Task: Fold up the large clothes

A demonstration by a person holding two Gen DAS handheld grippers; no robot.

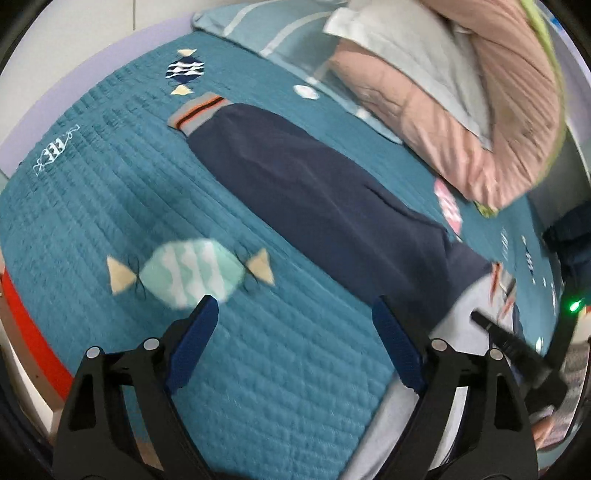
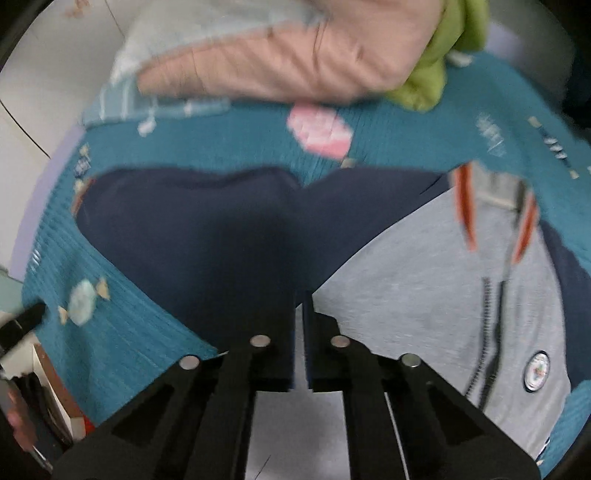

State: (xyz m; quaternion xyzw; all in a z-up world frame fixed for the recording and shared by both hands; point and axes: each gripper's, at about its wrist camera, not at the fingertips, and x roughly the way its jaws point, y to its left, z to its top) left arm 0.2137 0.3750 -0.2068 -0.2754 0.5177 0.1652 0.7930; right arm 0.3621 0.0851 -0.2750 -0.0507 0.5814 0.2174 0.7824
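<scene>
A jacket with a grey body (image 2: 424, 288) and navy sleeves (image 2: 207, 236) lies spread on a teal quilt (image 1: 110, 206). In the left wrist view one navy sleeve (image 1: 317, 199) stretches diagonally to a striped grey cuff (image 1: 197, 112). My left gripper (image 1: 295, 314) is open and empty above the quilt, beside the sleeve. My right gripper (image 2: 300, 299) is shut, its tips at the seam between navy sleeve and grey body; whether cloth is pinched there is hidden. The right gripper also shows in the left wrist view (image 1: 484, 321).
A pink quilted blanket (image 1: 461, 122) with a pale cloth and a green item (image 2: 439, 77) lies heaped at the far side. A striped teal pillow (image 1: 273, 29) sits at the bed's head. The bed's edge (image 1: 26, 317) runs along the left.
</scene>
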